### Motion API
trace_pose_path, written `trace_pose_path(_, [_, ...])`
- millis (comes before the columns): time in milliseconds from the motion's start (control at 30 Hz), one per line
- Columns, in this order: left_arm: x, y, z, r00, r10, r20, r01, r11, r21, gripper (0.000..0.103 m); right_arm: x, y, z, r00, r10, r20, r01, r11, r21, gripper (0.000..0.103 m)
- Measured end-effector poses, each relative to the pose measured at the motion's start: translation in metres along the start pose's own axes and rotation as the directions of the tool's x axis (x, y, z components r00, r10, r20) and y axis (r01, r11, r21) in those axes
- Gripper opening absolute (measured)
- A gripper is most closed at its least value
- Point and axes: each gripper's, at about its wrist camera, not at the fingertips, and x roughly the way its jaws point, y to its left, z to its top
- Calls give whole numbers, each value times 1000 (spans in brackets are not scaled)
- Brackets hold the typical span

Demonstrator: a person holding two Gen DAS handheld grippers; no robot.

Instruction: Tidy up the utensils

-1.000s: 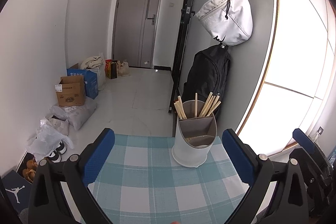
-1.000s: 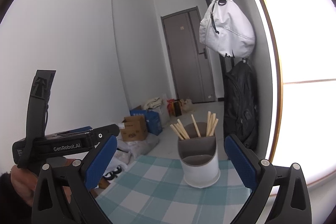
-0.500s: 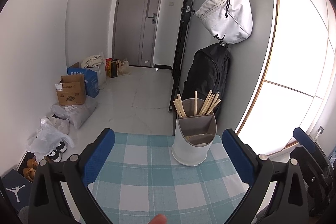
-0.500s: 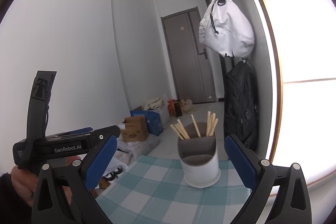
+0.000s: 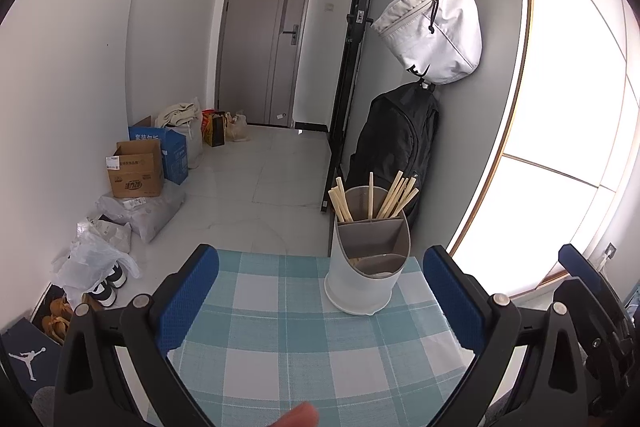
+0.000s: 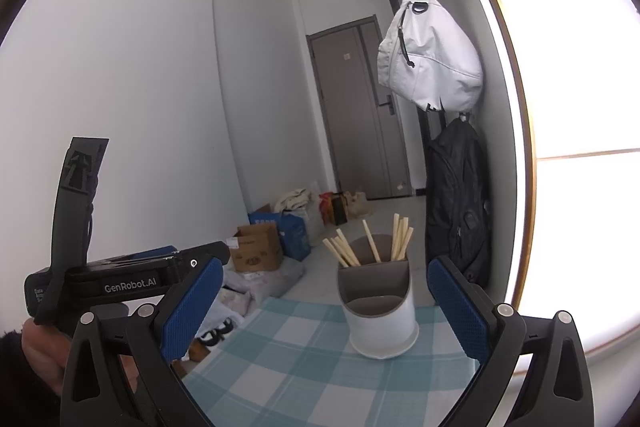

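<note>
The left gripper hangs above a teal-and-white checked tablecloth, its blue-padded fingers spread wide with nothing between them. A white utensil holder with a grey divided insert stands on the cloth near the right finger, wooden chopsticks upright in its rear compartments. A fingertip shows at the bottom edge.

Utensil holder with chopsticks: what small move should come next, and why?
Probably ease the right tongs toward the chopsticks. Both tongs stand open and empty, the left tongs too, and the chopsticks splay across the utensil holder and its rear compartments, so they likely need gathering.
</note>
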Motion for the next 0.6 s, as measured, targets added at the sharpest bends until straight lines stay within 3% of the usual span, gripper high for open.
trace_pose_path(600, [0,-3,-1,1000,-14,-7,14,1000,1,100,-4,-4,-2,1000,-8,5,8,1000,20,103])
